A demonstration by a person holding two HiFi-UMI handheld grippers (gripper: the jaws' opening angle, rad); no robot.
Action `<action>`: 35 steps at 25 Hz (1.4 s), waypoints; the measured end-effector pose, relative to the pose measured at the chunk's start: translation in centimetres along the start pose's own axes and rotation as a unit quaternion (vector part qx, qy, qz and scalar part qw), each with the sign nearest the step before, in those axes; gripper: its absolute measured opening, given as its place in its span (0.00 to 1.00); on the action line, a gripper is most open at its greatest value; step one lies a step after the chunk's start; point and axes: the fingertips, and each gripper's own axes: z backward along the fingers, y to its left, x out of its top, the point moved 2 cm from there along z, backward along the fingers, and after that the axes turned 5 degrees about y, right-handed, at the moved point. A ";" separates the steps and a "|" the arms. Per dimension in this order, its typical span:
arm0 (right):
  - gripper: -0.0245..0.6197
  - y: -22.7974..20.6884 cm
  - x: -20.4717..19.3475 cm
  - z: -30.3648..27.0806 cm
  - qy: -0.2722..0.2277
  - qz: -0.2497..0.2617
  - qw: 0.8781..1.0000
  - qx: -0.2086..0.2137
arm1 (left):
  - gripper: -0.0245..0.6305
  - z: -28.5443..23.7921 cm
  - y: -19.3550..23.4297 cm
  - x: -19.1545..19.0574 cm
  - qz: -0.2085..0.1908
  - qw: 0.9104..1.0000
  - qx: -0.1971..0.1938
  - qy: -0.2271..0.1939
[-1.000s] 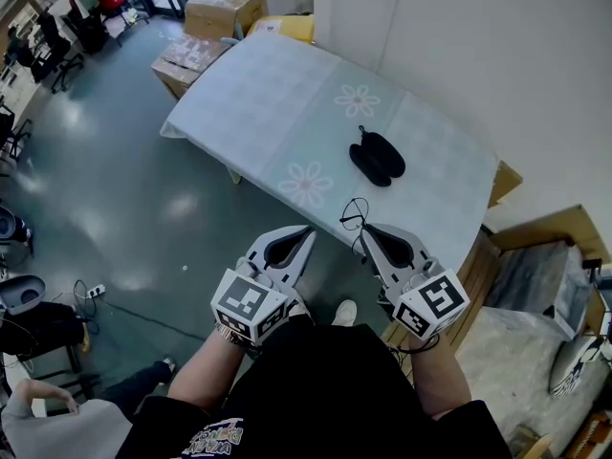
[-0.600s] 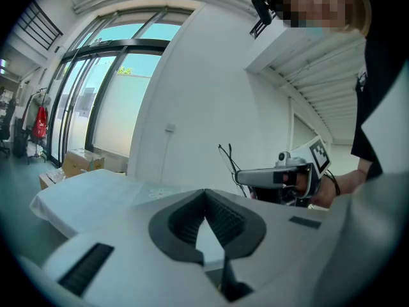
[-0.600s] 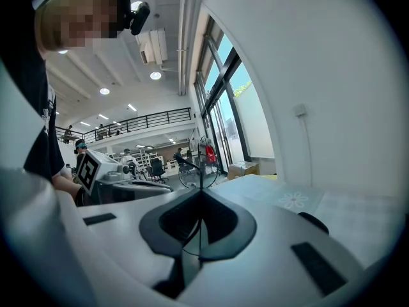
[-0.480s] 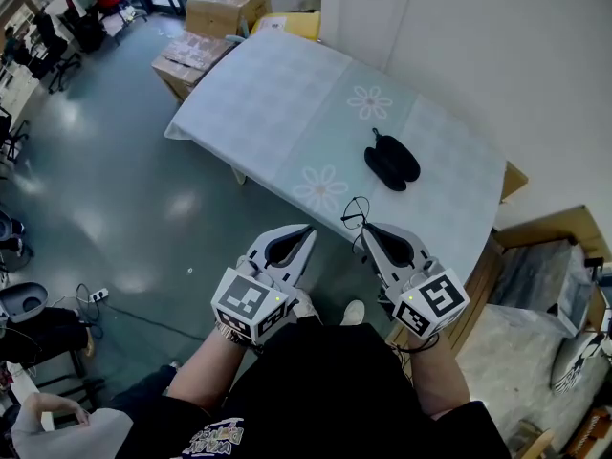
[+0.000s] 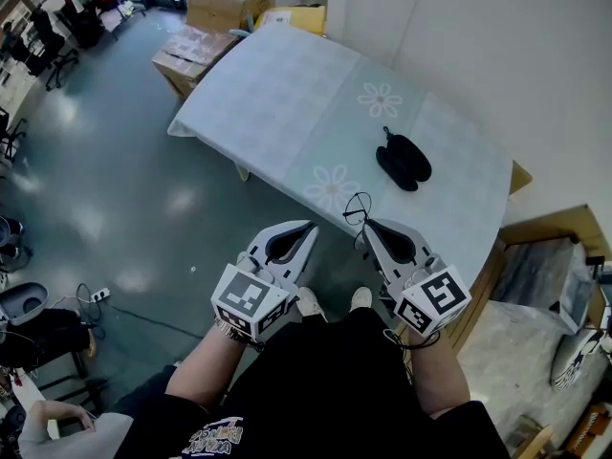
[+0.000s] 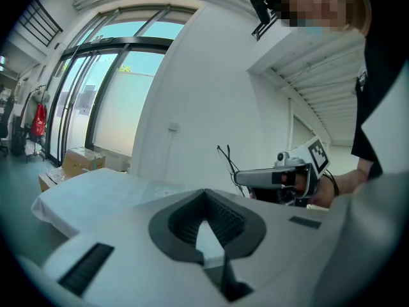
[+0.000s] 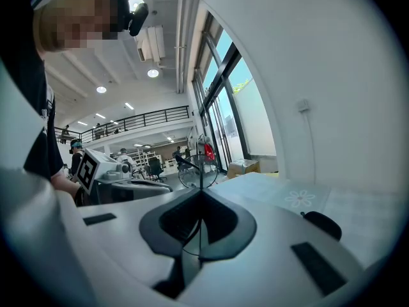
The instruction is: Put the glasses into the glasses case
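Observation:
Thin wire-framed glasses stick up from the tip of my right gripper, which is shut on them. In the right gripper view the glasses rise from between the closed jaws of that gripper. A black glasses case lies open on the white flowered table, ahead and to the right; the case also shows low at the right of the right gripper view. My left gripper is shut with nothing in it, level with the right one, short of the table edge.
Cardboard boxes stand on the floor past the table's far left end. A white wall runs along the table's right side. A wooden crate sits at the right, and office chairs stand at the far left.
The table and case have slid right and a little nearer in the head view. Both grippers keep their pose, the right one still holding the glasses.

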 end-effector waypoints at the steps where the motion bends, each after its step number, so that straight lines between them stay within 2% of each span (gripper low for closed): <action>1: 0.08 -0.1 0.0 -0.1 0.001 0.000 1.000 -0.001 | 0.08 -0.1 0.1 0.0 0.000 1.000 -0.001 -0.001; 8: 0.08 -2.1 0.2 -0.3 0.005 0.005 1.000 -0.003 | 0.08 -1.6 0.4 0.4 -0.001 1.000 -0.001 -0.003; 15: 0.08 -5.8 0.5 0.1 0.014 0.003 1.000 0.006 | 0.08 -4.5 -0.6 1.5 -0.006 1.000 0.006 0.000; 22: 0.08 -10.8 0.5 0.1 0.021 -0.005 1.000 0.011 | 0.08 -8.9 -1.3 1.9 -0.009 1.000 0.005 0.011; 35: 0.08 -21.0 -2.3 -1.0 0.058 -0.031 0.998 -0.002 | 0.08 -16.2 -2.3 0.5 0.004 0.999 -0.007 0.052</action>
